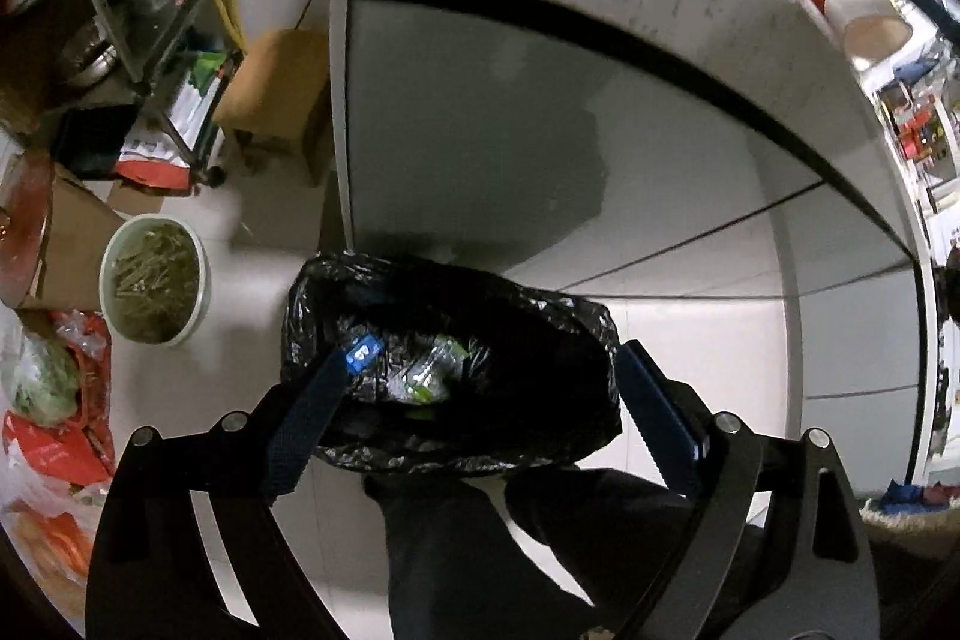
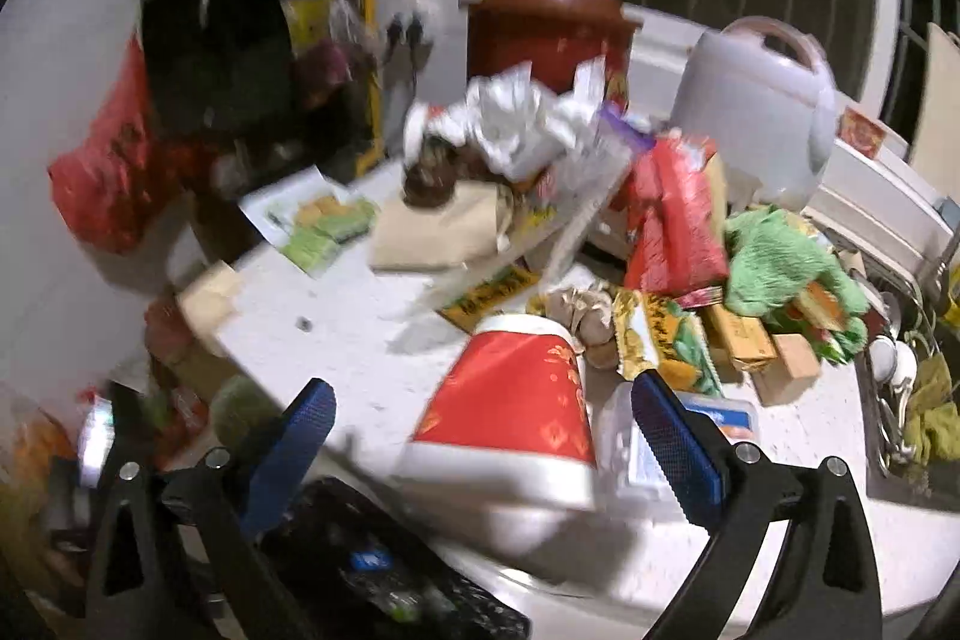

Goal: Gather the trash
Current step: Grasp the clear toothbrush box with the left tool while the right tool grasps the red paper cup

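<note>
Red cup (image 2: 510,400) lies among counter clutter between spread right tongs (image 2: 480,436); left tongs (image 1: 498,388) spread over black-lined bin (image 1: 456,358)

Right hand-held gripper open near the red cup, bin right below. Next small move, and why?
Probably ease the right hand-held gripper forward so its open fingers straddle the red paper cup, then close. The cup lies tipped on its side at the counter edge, between the fingers but not gripped. The black-bagged bin sits open below, with the left hand-held gripper empty above it.
</note>
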Action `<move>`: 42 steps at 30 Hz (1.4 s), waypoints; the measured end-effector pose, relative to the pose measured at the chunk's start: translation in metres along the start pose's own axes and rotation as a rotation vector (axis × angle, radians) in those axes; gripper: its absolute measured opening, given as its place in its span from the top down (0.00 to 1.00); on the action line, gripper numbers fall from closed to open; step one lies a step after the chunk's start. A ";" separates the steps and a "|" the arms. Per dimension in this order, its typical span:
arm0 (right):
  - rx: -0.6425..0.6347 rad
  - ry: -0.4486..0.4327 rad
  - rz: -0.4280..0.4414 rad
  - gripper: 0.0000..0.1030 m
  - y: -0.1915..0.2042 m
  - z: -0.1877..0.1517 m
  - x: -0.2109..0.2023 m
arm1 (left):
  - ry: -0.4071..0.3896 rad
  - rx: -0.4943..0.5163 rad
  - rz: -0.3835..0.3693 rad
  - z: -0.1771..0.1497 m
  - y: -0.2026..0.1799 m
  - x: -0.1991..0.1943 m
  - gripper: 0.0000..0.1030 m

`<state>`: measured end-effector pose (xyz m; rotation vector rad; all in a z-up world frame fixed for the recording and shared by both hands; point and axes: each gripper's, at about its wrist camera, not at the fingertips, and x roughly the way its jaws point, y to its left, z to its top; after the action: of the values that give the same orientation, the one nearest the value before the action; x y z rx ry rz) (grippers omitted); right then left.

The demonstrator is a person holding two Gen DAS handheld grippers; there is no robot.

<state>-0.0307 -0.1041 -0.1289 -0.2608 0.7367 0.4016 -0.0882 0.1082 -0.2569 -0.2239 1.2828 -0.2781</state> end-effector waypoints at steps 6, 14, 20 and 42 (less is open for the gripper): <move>-0.033 0.080 -0.025 0.11 0.002 0.001 0.039 | -0.037 -0.025 0.023 -0.001 0.003 -0.015 0.14; 0.000 0.084 0.058 0.31 0.000 0.006 0.027 | -0.151 -0.088 0.024 0.020 0.022 -0.054 0.14; 0.073 0.046 0.141 0.31 -0.015 -0.003 -0.034 | -0.215 0.007 -0.019 0.043 -0.003 -0.079 0.14; 0.393 -0.002 -0.136 0.31 -0.155 -0.105 -0.158 | -0.272 0.144 -0.027 0.135 -0.265 -0.008 0.12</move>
<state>-0.1310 -0.3225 -0.0802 0.0603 0.7752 0.1227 0.0185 -0.1387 -0.1295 -0.1506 0.9870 -0.3490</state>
